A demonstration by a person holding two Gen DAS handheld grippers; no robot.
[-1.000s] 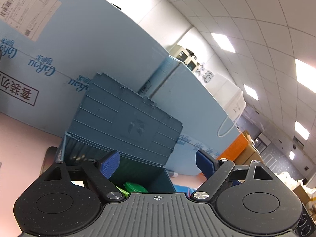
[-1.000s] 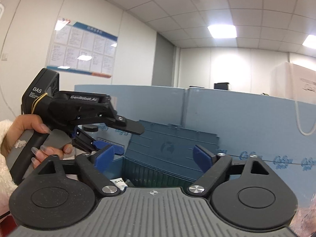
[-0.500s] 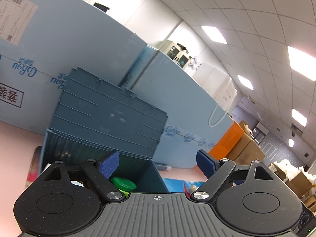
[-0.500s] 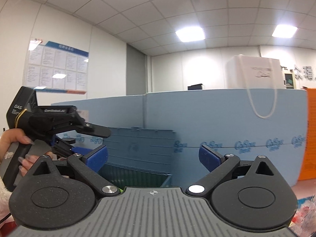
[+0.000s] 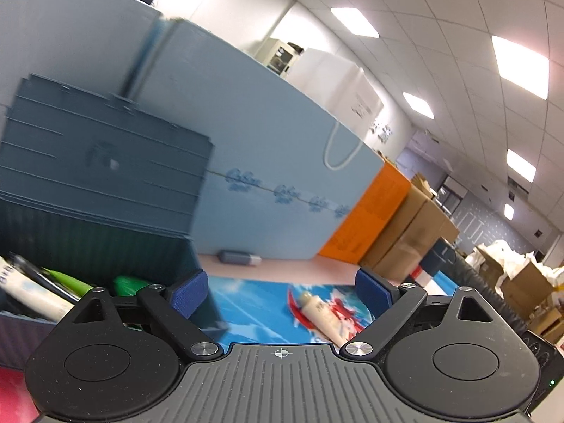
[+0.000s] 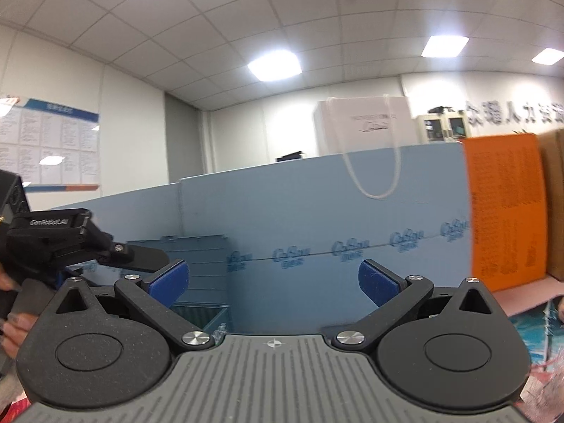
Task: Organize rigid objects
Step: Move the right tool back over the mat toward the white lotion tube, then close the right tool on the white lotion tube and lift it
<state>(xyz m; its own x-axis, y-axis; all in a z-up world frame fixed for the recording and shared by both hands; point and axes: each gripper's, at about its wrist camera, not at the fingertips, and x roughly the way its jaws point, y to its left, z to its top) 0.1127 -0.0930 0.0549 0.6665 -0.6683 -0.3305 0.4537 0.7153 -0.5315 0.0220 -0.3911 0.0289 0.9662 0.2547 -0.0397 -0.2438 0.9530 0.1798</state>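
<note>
Right now, line by line:
Left tongs (image 5: 281, 294): empty, jaws spreading wider, nothing between the blue pads, hanging over the near corner of the bin.
Right tongs (image 6: 273, 280): empty too, jaws spreading, pointing level at the pale blue foam wall (image 6: 352, 218).
Storage bin (image 5: 105, 246): dark blue-grey, lid tipped up behind it, standing on the counter at the left of the left view; in the right view it sits low and left of centre.
Inside the bin: a green piece (image 5: 128, 283) and a white tube (image 5: 31, 298) lying among other things too blurred to name.
Cream bottle (image 5: 322, 317): lying on its side on the blue picture mat (image 5: 253, 303), outside the bin and to its right.
Grey cylinder (image 5: 239, 258): lying on the pink counter (image 5: 282, 269) at the foot of the foam wall, apart from the bin.
Person's hand (image 6: 12, 320): gripping the left tool's handle at the left edge of the right view.
Orange box (image 6: 504, 211): standing to the right of the foam wall.
</note>
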